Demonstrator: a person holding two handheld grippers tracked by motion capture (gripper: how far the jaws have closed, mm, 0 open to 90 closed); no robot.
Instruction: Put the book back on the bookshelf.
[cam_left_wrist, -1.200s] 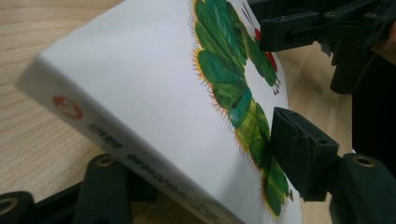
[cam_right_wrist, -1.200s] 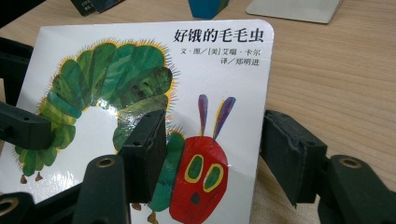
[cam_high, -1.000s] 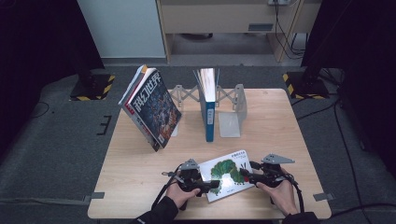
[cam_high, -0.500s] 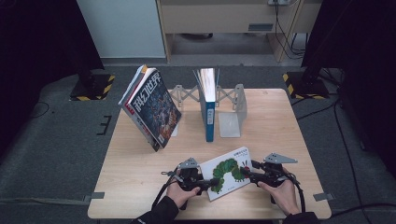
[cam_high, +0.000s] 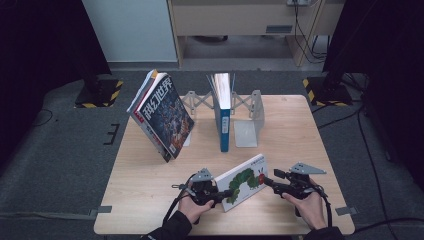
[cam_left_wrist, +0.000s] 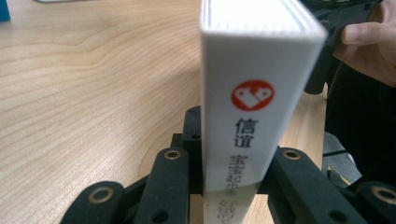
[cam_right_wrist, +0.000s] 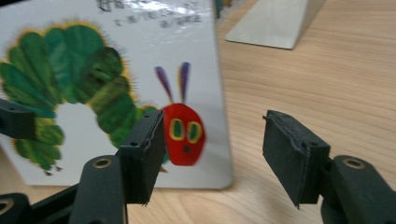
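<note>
A pale wooden table stands on grey carpet in a dim room, and at its far middle sits our landmark, the metal book rack. Slotted upright in that rack is a blue-spined book, and off the rack's left end a stack of magazines leans steeply. The action is well in front of the rack, at the near edge: the caterpillar picture book is tipped up on its long edge, cover facing the near right. The left gripper has just been closing its jaws, and now they clamp the book's white spine from both sides, seen end-on in the left gripper view, the pads pressed tight against the board pages. The right gripper sits just beside the book's other end, its jaws having just eased a little wider; in the right gripper view its pads stand apart with nothing between them, one in front of the cover's red caterpillar head, the other over bare wood.
</note>
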